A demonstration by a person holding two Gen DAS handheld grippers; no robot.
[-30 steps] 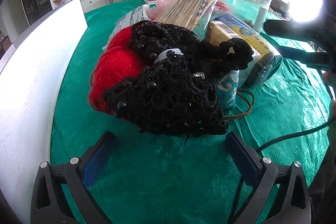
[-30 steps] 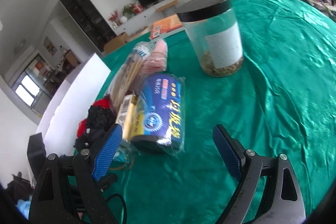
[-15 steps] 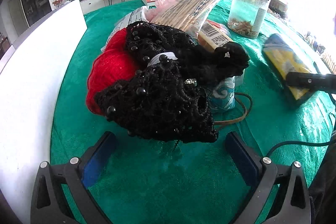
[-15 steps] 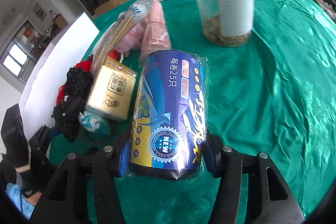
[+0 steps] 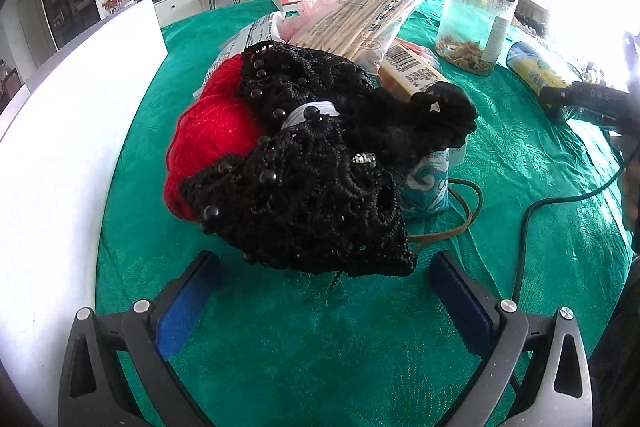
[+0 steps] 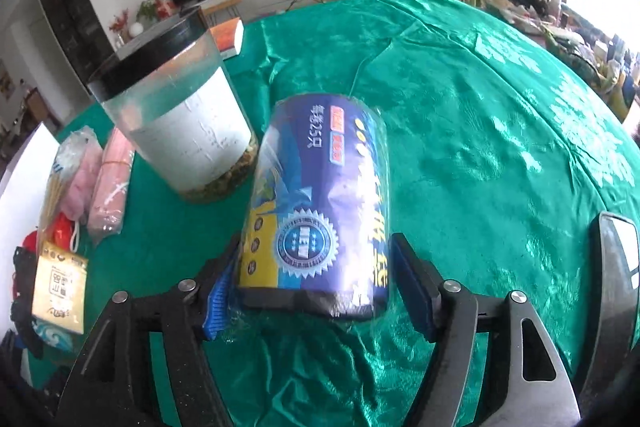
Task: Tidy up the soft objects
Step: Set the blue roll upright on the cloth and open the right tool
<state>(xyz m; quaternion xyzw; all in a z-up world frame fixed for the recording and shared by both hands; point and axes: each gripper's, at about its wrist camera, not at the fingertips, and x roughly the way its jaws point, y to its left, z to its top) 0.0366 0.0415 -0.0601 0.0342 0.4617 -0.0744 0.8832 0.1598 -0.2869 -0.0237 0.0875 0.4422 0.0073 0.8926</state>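
Blue plastic-wrapped cylindrical roll pack (image 6: pixel 320 211) shifted away from clutter pile, now on green tablecloth (image 6: pixel 480 115), jar at 10 o'clock. Right gripper (image 6: pixel 308 291) opening, pack between pads, released. Left gripper (image 5: pixel 320 299) open, empty. Pack light, squashy, slippery film; grasp mid-body.

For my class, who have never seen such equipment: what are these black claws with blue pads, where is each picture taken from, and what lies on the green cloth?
No robot here: a person holds a two-fingered gripper in each hand, and a wide-angle camera on each looks forward along its fingers.

The left gripper stands open with nothing between its pads, just short of a black beaded crochet piece lying against red yarn on the green tablecloth. Behind are a pack of wooden sticks and a clear jar.

In the other view, the right gripper has a blue plastic-wrapped roll between its pads. Its jaws are opening, and a gap shows beside the right pad, so the roll seems set down on the cloth beside the jar rather than held.
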